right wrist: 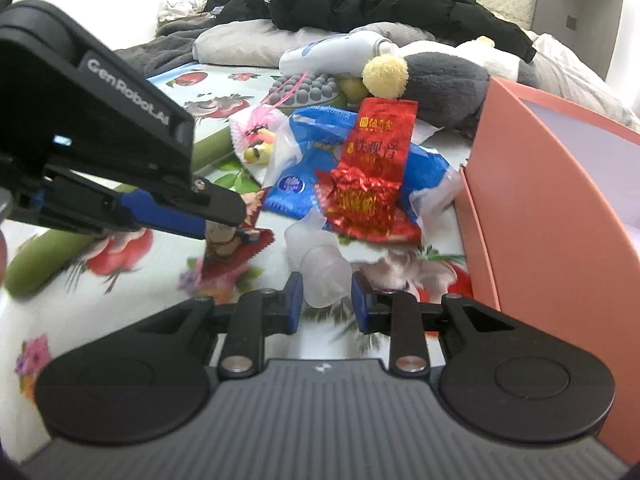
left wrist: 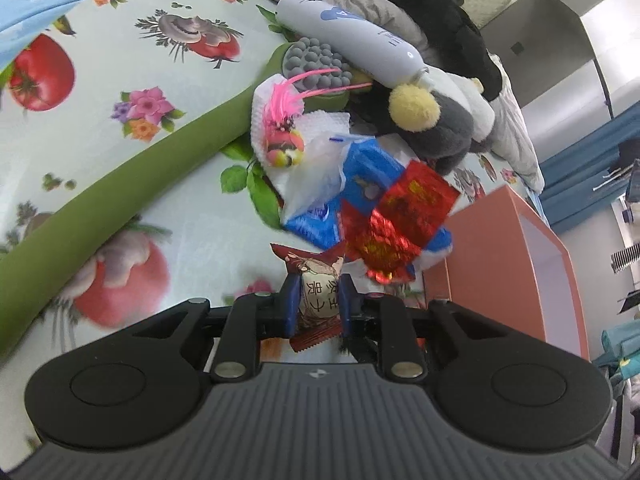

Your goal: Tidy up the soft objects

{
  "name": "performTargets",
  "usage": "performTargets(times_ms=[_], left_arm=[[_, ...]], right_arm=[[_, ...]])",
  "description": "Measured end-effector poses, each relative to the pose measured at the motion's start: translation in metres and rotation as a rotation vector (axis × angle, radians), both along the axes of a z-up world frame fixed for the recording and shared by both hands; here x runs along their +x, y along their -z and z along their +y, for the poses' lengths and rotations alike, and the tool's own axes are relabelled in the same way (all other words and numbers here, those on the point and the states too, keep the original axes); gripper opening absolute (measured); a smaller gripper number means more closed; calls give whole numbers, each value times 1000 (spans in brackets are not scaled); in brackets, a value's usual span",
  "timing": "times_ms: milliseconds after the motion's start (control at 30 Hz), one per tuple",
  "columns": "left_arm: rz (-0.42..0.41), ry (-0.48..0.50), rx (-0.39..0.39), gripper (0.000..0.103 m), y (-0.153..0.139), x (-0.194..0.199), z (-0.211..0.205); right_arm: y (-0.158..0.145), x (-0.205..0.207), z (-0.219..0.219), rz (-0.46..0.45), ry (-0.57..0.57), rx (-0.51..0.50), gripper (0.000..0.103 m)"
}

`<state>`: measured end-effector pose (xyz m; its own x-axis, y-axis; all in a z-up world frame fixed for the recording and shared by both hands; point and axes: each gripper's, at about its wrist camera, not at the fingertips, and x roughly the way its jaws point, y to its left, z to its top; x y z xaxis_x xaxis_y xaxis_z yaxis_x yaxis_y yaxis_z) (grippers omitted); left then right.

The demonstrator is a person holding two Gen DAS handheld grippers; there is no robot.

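Left gripper (left wrist: 318,300) pinches snack packet (left wrist: 316,280), lifted just off sheet (left wrist: 192,224), near pile. Right gripper (right wrist: 327,294) straddles clear bag (right wrist: 324,276); grip unclear. Carry packet over orange box (left wrist: 500,256) rim, clear pile, then release.

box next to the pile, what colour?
The box is salmon-orange outside, pale lilac-white inside; clearest in the right wrist view.

Left gripper (left wrist: 319,300) clamps snack packet (left wrist: 318,294) (red-edged)
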<state>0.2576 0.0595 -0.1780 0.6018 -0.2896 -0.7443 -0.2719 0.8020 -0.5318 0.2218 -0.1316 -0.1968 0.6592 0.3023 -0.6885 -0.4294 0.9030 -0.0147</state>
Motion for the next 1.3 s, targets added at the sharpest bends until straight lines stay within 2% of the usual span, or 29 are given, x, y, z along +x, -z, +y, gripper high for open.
performTargets(times_ms=[367,633,767,800,867,933,1000,1167,1300], left_arm=[[17,57,44,24,-11,-75,-3],[61,131,54,24,-5,-119,-11],[72,155,76,24,-2,-127,-14],[73,156,83,26,-2,-128,-14],[75,146,89,46,-3,-128,-14],[72,130,69,57,-4,-128,-12],[58,120,66,57,-7,-129,-12],[67,87,53,57,-6,-130,-14],[82,54,45,57,-4,-132,-16]], right_arm=[[-14,-57,-16,-11,5,-42,29],[-19,-101,-33,50,7,-34,30],[-17,-114,-35,86,-4,-22,35],[-16,-116,-36,91,-16,-18,39],[-14,-117,-37,96,-30,-31,39],[-15,-117,-38,90,-29,-41,43],[-16,-116,-40,80,-28,-37,50],[-17,-109,-39,67,-68,-18,50],[-7,-102,-34,88,-69,-31,48]])
